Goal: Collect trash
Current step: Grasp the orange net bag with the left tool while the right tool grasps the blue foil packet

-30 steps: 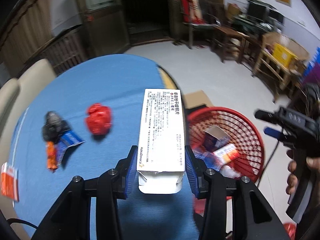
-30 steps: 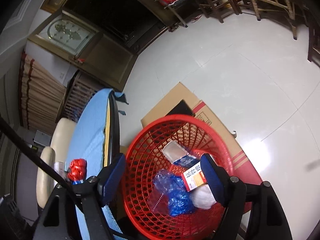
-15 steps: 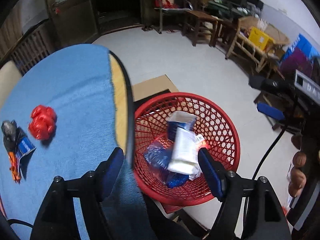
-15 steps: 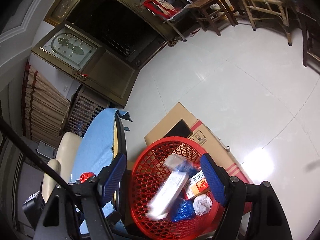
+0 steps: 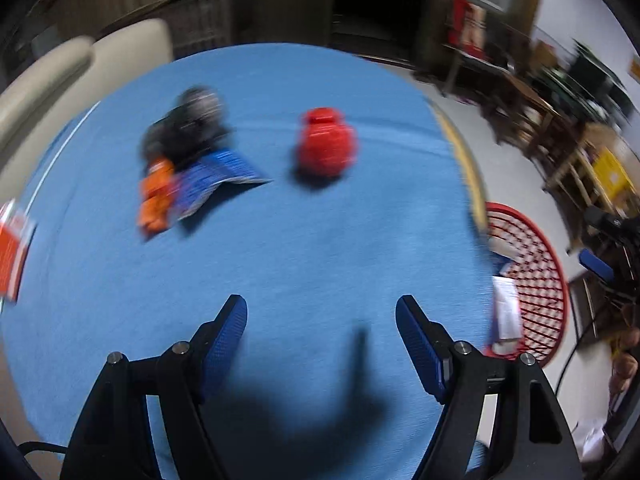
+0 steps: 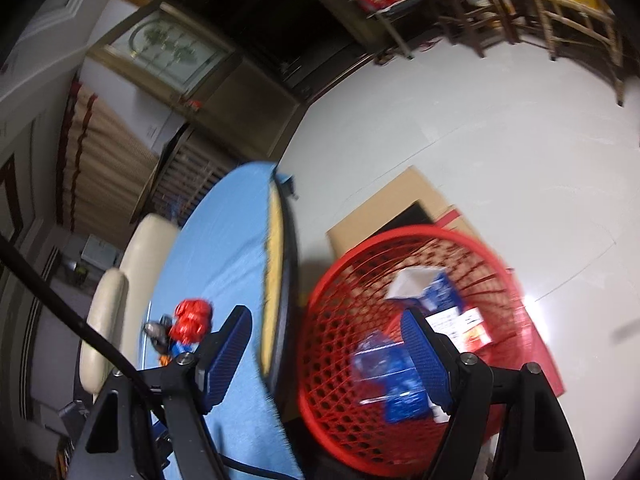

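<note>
**Next pickup: the red crumpled wad**

The red crumpled wad [image 5: 326, 148] lies on the table [image 5: 320, 264] ahead of the left gripper [image 5: 321, 322], whose fingers stand wide and empty. Approach centred, straddle it, then close. The right gripper [image 6: 326, 346], equally open and empty, hovers by the red basket [image 6: 340, 360].

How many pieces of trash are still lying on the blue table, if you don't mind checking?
5, possibly more out of view: a red crumpled wad mid-table, a black lump, an orange wrapper and a blue leaflet clustered left of it, and an orange-white packet at the far left edge.
</note>
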Demonstrator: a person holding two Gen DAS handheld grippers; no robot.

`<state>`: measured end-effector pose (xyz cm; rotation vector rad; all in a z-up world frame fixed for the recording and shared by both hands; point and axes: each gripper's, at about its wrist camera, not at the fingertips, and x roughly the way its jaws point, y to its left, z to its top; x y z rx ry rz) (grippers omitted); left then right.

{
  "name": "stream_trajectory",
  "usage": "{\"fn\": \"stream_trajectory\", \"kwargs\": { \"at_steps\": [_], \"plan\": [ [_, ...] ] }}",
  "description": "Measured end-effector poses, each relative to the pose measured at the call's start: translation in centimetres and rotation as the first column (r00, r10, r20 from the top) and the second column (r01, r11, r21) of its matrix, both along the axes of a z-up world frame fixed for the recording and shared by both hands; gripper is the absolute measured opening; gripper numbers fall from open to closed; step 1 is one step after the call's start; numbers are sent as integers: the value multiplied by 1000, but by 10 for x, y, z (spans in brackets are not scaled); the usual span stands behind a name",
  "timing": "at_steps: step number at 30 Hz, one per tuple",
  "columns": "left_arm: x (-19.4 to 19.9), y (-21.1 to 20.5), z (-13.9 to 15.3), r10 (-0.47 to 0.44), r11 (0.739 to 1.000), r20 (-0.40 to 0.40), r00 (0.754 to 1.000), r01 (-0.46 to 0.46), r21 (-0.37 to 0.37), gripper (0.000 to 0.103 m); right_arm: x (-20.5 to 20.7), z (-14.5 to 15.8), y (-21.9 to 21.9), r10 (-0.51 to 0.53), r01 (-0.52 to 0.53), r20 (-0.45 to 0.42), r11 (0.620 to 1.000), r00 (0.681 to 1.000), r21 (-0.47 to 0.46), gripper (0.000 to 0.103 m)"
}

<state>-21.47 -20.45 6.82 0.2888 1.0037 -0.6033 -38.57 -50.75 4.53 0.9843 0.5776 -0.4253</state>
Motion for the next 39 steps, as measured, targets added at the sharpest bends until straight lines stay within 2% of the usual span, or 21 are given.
{"fn": "stream_trajectory", "kwargs": {
  "at_steps": [7,15,22,28,29,30,31,33,39],
  "plan": [
    [22,58,-4,127,992,4,992,-127,-12,77,49,8,50,146,-147,-37,988,989,-38,80],
    [57,97,-9,220,973,-26,975,-222,-61,77,90,8,101,274,-280,-92,958,957,-68,80],
    [112,92,2,291,946,-38,956,-293,-137,77,107,12,124,322,-335,-129,938,938,-88,80],
    [154,73,-6,316,937,-68,946,-323,-135,77,107,12,123,317,-333,-150,938,936,-93,80],
    [160,70,-9,313,938,-75,947,-320,-130,75,107,12,123,314,-330,-152,939,937,-92,80],
    [166,68,-14,309,939,-90,947,-318,-127,65,107,11,122,311,-327,-155,941,938,-90,80],
    [170,67,-17,310,939,-102,945,-321,-119,47,108,10,121,310,-326,-158,941,938,-88,80],
    [181,68,-26,310,940,-133,941,-324,-103,29,110,9,122,313,-329,-164,940,936,-86,80],
    [177,90,-24,316,935,-125,941,-331,-130,28,127,5,132,343,-362,-186,928,921,-83,80]
  ]
}}
